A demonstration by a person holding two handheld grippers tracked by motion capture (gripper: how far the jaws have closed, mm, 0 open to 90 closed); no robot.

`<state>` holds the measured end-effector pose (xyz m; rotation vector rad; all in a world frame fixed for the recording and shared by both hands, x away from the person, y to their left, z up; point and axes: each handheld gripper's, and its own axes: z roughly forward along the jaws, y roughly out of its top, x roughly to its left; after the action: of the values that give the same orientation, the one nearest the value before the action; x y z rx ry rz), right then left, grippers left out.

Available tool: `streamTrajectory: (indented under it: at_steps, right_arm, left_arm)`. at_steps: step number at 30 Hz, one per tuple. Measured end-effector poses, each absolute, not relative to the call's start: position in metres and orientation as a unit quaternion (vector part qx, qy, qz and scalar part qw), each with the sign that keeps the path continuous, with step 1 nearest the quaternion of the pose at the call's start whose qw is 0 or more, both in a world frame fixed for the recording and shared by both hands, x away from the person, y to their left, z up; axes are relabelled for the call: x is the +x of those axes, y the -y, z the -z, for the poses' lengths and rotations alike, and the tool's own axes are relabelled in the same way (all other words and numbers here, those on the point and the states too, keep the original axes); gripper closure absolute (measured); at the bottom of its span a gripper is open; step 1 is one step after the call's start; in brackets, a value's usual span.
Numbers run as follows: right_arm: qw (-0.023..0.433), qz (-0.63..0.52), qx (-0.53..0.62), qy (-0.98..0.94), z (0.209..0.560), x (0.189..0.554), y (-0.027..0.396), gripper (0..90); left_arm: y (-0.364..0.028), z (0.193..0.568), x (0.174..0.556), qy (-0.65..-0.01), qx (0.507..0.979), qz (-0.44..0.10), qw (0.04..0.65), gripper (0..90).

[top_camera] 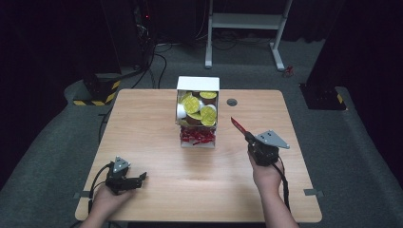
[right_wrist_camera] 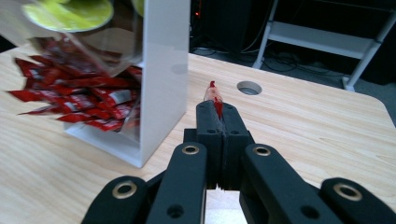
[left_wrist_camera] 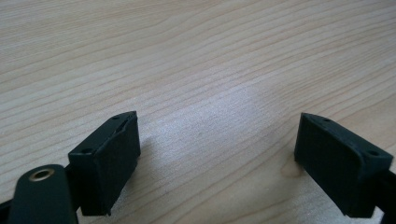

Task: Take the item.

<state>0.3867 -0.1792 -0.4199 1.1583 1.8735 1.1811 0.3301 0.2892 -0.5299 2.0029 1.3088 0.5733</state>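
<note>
A white two-tier dispenser box [top_camera: 198,83] stands at the table's middle back. Its upper bin holds yellow-lidded cups [top_camera: 192,105]; its lower tray holds several red sachets [top_camera: 197,137]. My right gripper [top_camera: 247,136], right of the box, is shut on one red sachet [top_camera: 237,126] that sticks out past its tips toward the box. In the right gripper view the sachet [right_wrist_camera: 214,95] stands edge-on between the closed jaws, beside the box's white wall [right_wrist_camera: 163,79]. My left gripper [top_camera: 141,177] lies low at the front left, open, with bare wood between its pads [left_wrist_camera: 114,158].
A round cable hole [top_camera: 232,102] sits in the tabletop [top_camera: 157,118] behind the right gripper. A white desk frame [top_camera: 244,21] stands on the floor beyond the table. Black-and-yellow striped equipment [top_camera: 97,90] sits off the back left corner.
</note>
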Motion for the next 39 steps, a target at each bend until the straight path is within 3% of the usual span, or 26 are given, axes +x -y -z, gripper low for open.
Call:
streamTrajectory:
  at_steps: [17,39]
  right_arm:
    - [0.332,-0.412,0.469,-0.708,0.431,0.431,0.183,89.8]
    - [0.335,-0.354,0.497,-0.718,0.462,0.458,0.188,89.6]
  left_arm:
    - [-0.289,0.53,0.33,-0.501,0.768,-0.219,0.334,14.6]
    - [-0.29,0.53,0.33,-0.499,0.768,-0.22,0.334,14.6]
